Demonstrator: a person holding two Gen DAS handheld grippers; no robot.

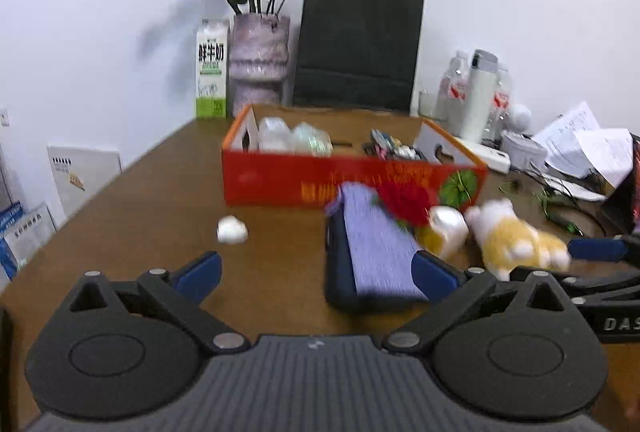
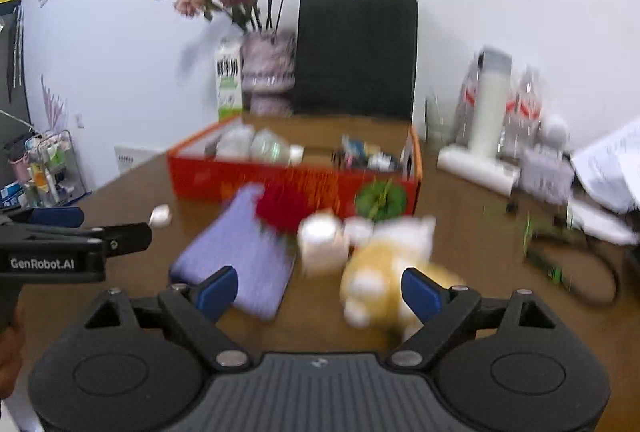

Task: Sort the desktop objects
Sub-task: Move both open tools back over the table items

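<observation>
Orange-red cardboard marks the sorting box (image 1: 352,176) in the left wrist view, and everything else is placed from it. Inside lie two clear bottles (image 1: 294,140) at its left end and a cluster of small dark items (image 1: 390,148) towards its right, so part of the sorting looks done. Just in front of the box, on the brown table (image 1: 160,192), a purple-covered notebook (image 1: 372,252), a red flower (image 1: 406,202), a white-and-yellow figure (image 1: 446,230) and a plush toy (image 1: 516,240) wait in a loose heap; a crumpled white scrap (image 1: 232,230) lies apart to their left. The left gripper (image 1: 316,272) is spread wide, with nothing pinched; its right finger overlaps the notebook's near corner.

From the right wrist view, blurred, the same box (image 2: 296,184) stands beyond the heap. The right gripper (image 2: 318,292) is likewise spread and empty, the plush toy (image 2: 384,272) just beyond its right finger and the notebook (image 2: 240,252) beyond its left. By my reading, five loose things remain.
</observation>
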